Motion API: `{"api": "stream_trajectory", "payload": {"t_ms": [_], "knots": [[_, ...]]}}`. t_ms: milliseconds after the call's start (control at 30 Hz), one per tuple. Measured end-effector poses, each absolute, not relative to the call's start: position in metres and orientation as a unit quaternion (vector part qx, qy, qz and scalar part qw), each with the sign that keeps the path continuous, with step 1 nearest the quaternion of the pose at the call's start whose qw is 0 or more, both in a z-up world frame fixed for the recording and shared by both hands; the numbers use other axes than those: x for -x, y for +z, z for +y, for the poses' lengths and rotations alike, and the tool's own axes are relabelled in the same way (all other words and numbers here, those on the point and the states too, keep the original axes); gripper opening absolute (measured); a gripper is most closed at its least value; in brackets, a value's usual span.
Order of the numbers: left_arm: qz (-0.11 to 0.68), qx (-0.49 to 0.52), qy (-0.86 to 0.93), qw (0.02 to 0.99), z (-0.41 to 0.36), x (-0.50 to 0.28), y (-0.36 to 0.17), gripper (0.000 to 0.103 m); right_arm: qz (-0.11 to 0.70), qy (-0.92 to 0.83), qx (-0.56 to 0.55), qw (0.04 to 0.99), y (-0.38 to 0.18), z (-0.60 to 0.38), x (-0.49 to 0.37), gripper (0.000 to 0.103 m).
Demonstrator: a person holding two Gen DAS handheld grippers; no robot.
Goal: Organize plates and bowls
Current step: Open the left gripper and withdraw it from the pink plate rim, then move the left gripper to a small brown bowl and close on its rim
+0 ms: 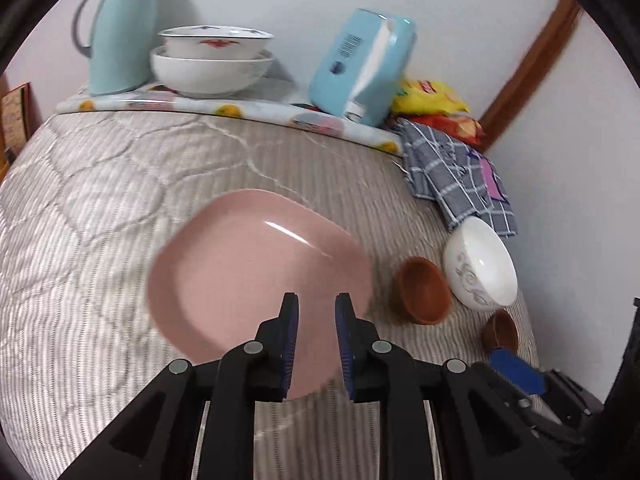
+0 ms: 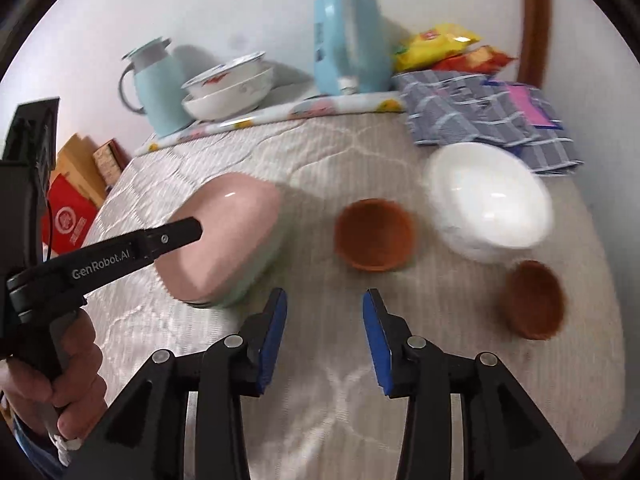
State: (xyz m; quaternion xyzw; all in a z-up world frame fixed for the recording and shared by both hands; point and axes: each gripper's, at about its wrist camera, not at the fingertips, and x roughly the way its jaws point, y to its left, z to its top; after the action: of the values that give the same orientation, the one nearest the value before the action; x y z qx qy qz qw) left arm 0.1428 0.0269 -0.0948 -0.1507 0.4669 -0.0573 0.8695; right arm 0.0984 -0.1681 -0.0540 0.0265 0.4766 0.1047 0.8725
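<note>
A pink square plate (image 1: 256,276) lies on the quilted table cover; in the right wrist view it (image 2: 228,232) sits on top of a pale green plate (image 2: 256,276). My left gripper (image 1: 317,312) is open just above the pink plate's near edge, holding nothing. It also shows in the right wrist view (image 2: 192,228) at the plate. My right gripper (image 2: 324,304) is open and empty above the cover. A brown bowl (image 2: 374,234) sits ahead of it, a white bowl (image 2: 490,204) and a second brown bowl (image 2: 534,300) to its right.
At the back, two stacked white bowls (image 1: 212,60) stand on a fruit-patterned mat (image 1: 248,112) beside a pale blue jug (image 1: 116,28) and a blue tissue pack (image 1: 360,68). A checked cloth (image 2: 488,116) and snack bags (image 2: 440,48) lie at the back right. Boxes (image 2: 72,208) stand left of the table.
</note>
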Motion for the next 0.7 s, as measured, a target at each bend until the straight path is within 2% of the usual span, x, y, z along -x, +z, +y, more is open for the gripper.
{"api": "stream_trajectory", "payload": {"t_ms": [300,700], "knots": [[0.476,0.136,-0.073,0.866,-0.017,-0.163,-0.105,0.018,0.463,0.028,-0.068,0.884,-0.053,-0.255,-0.087,0.040],[0.492,0.124,-0.081,0.858,-0.033,-0.185,-0.121,0.018,0.478,-0.015,-0.098,0.873,-0.074,-0.301,-0.098,0.040]]}}
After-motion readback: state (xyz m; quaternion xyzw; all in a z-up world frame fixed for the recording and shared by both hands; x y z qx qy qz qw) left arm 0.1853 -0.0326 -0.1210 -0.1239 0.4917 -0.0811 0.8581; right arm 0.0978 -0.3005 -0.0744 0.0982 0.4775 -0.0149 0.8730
